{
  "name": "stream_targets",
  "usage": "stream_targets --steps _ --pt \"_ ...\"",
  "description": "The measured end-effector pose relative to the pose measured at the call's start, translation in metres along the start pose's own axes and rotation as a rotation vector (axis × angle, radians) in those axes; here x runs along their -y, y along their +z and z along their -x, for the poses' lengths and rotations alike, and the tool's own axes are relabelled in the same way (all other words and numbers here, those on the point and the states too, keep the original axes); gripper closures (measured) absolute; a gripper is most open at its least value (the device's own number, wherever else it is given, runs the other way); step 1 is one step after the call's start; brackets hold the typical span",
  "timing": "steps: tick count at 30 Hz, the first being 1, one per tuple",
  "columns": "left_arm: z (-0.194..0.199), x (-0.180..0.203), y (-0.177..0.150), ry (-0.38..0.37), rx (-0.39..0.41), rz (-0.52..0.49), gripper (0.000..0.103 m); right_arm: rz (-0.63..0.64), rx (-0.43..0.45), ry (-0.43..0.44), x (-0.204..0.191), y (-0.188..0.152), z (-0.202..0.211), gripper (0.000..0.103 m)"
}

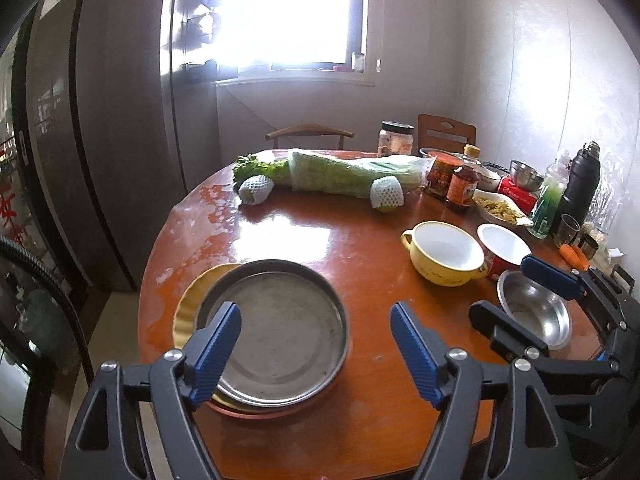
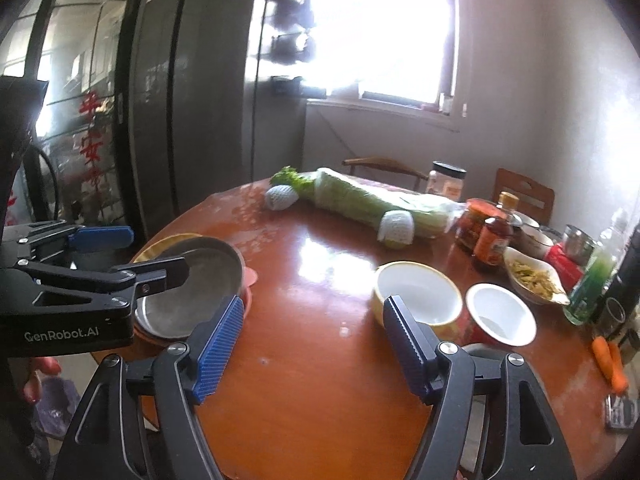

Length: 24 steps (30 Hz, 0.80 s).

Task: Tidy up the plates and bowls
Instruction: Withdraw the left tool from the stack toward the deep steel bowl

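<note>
Both grippers hang with jaws apart over a round table [image 1: 360, 400] of dishes.

The left gripper [image 1: 316, 350] is spread wide and holds nothing, above the near left stack: a steel pan [image 1: 280, 332] on a yellow plate [image 1: 188, 312], with an orange plate [image 2: 250, 276] under them. The right gripper [image 2: 314, 346] is likewise parted and holds nothing; in the left view it sits at the near right, around a steel bowl [image 1: 536, 308]. Just beyond that bowl stand a yellow bowl [image 1: 444, 252] and, right of it, a red bowl [image 1: 502, 246], close together. A bagged cabbage [image 1: 344, 174] lies across the far side, with jars and bottles [image 1: 460, 188] at the far right.
</note>
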<state>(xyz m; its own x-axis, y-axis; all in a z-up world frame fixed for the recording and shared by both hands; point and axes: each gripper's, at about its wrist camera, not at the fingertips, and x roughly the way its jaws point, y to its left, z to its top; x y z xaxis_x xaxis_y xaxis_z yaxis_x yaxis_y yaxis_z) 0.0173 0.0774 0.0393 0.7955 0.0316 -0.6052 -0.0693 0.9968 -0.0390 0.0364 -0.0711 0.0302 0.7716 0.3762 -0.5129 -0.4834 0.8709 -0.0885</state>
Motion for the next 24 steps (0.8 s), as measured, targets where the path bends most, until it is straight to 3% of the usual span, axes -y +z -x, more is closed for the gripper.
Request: stream_targets --steps 24 --pt "-0.024 0.080 0.011 -0.081 -0.049 -0.105 0.023 -0.143 0.020 -0.154 0.100 -0.024 0.034 0.028"
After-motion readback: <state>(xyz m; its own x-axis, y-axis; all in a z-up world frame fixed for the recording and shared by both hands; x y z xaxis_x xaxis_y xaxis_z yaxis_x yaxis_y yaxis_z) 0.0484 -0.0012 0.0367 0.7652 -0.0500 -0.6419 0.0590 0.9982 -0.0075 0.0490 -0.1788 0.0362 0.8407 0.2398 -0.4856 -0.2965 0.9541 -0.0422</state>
